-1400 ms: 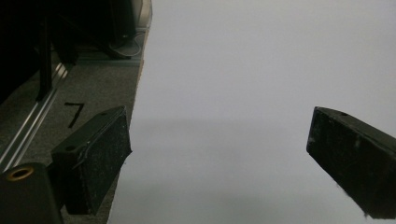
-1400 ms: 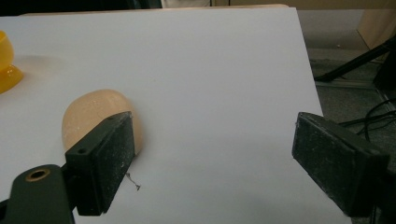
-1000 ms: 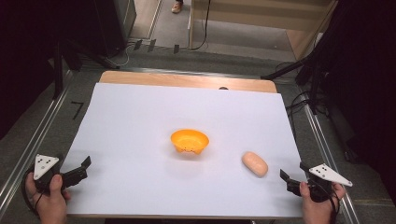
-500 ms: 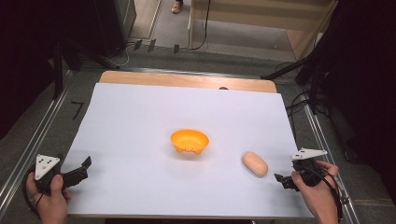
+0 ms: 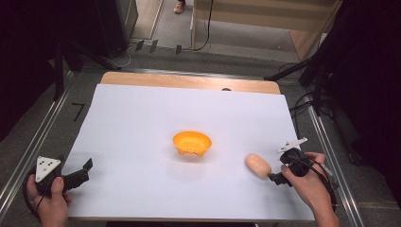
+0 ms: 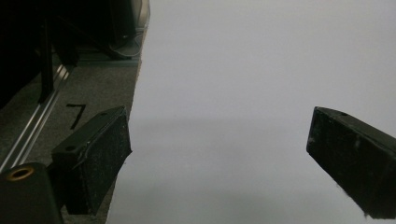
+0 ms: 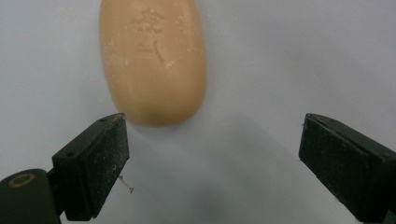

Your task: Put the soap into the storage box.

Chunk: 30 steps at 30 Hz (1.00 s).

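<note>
white paper [image 5: 142,123] covers the table; a tan soap bar [image 5: 257,165] lies near right of the orange bowl [image 5: 191,143]. right gripper [image 7: 210,154] gapes before it, left gripper [image 6: 219,154] gapes idle. probably hard, slick: pinch its long sides.

In the right gripper view the tan oval bar [image 7: 153,60] is cut off by the top edge; its embossed marks are too faint to read.
</note>
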Tool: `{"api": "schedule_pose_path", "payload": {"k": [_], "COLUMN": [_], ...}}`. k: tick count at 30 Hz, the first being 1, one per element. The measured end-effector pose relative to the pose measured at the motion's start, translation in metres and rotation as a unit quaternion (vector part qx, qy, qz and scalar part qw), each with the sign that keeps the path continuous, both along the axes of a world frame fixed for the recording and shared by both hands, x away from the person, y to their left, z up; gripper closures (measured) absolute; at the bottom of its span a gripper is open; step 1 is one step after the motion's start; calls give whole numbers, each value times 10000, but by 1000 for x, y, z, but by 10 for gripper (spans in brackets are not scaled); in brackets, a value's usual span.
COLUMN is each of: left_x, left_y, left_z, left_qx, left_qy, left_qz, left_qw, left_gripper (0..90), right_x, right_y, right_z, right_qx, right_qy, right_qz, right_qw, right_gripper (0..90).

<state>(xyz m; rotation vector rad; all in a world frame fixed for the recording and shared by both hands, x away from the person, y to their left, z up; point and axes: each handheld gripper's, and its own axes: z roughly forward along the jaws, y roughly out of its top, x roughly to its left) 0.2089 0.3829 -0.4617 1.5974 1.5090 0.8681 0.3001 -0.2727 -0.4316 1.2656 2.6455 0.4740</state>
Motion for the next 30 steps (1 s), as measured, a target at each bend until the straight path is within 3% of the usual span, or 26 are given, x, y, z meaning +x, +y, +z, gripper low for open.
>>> {"api": "schedule_pose_path", "payload": {"k": [6,11,27,30], "left_x": [1,1,3,3], "left_y": [0,0,0,0], "left_z": [0,0,0,0], "left_qx": [-8,-12,-28,-25], "left_qy": [34,43,131,157], "left_qz": [2,-2,-36,-39], "left_qw": [10000,10000,9999,9999], "left_gripper": [68,68,68,68], "right_x": [11,18,34,35], "right_y": [15,24,50,54], "right_z": [1,0,-12,-13], "right_qx": [-149,-98,-213,-212], "right_qy": [175,250,678,702], "right_qz": [137,170,22,7], "right_qw": [9996,9995,9975,9973], "right_gripper": [106,131,142,187]}}
